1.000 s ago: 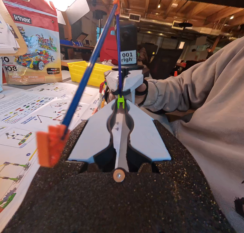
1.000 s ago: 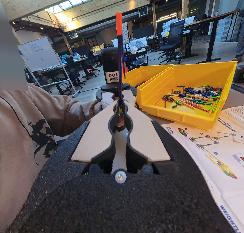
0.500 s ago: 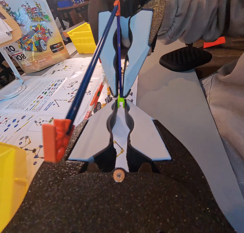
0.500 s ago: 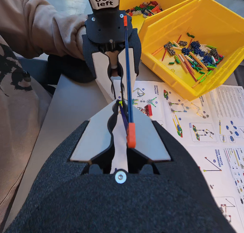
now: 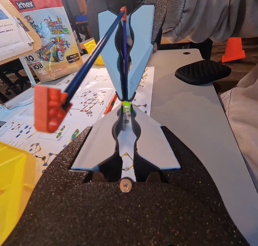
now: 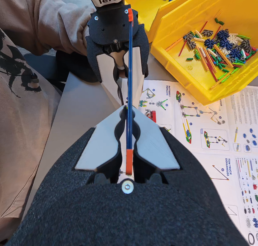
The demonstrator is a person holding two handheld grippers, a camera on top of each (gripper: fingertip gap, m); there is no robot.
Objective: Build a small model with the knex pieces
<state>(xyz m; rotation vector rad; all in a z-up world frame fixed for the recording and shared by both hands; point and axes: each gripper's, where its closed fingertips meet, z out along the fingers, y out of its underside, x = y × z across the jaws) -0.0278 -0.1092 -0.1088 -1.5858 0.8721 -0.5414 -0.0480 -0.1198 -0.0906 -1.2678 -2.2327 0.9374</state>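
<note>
Blue rods point(image 5: 92, 58) with orange connectors point(image 5: 50, 108) hang above the grey worktop point(image 5: 181, 113), tip to tip between both claws: left claw point(image 5: 126, 106) clamps the green connector point(image 5: 126, 106), right claw point(image 6: 127, 111) pinches one rod, beside the yellow bin point(image 6: 181, 77).

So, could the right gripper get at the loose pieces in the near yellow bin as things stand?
Probably not yet: the right gripper is shut on the blue rod, tip to tip with the left gripper. The yellow bin itself lies open-topped.
</note>
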